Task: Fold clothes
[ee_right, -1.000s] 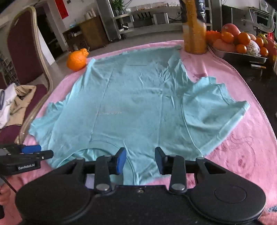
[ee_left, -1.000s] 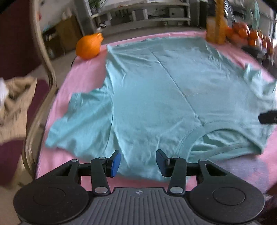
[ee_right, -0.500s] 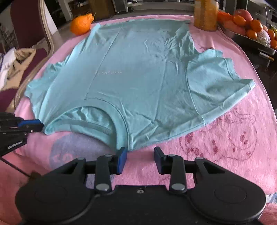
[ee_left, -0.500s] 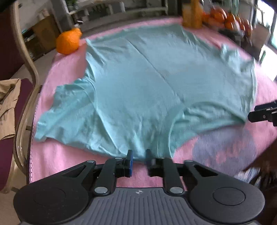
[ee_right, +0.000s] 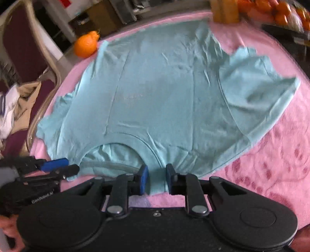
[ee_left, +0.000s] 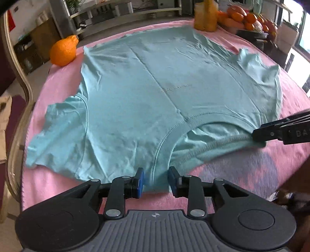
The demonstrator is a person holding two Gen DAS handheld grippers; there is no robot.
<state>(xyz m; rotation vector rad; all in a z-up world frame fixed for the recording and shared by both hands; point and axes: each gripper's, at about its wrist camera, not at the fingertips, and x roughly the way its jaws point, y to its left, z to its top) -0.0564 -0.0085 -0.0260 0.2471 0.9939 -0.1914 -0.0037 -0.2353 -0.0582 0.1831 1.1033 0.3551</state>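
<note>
Pink terry cloth (ee_left: 261, 174) covers a round table, with a maroon chair (ee_right: 17, 48) at ten o'clock and shelving across the room beyond. Spread flat over it lies a teal T-shirt (ee_left: 155, 93), its long axis running from the collar at six o'clock to the hem at twelve, sleeves reaching toward nine and three. Bare cloth rings the shirt on every side. An orange fruit (ee_left: 63, 51) sits off the hem at eleven o'clock, a yellow bottle (ee_left: 205, 17) and fruit tray (ee_left: 250, 19) at one. At the near shoulders, the left gripper (ee_left: 155, 180) has just been opening and the right gripper (ee_right: 156, 179) closing, shirt fabric between each pair of jaws, which stand apart.
</note>
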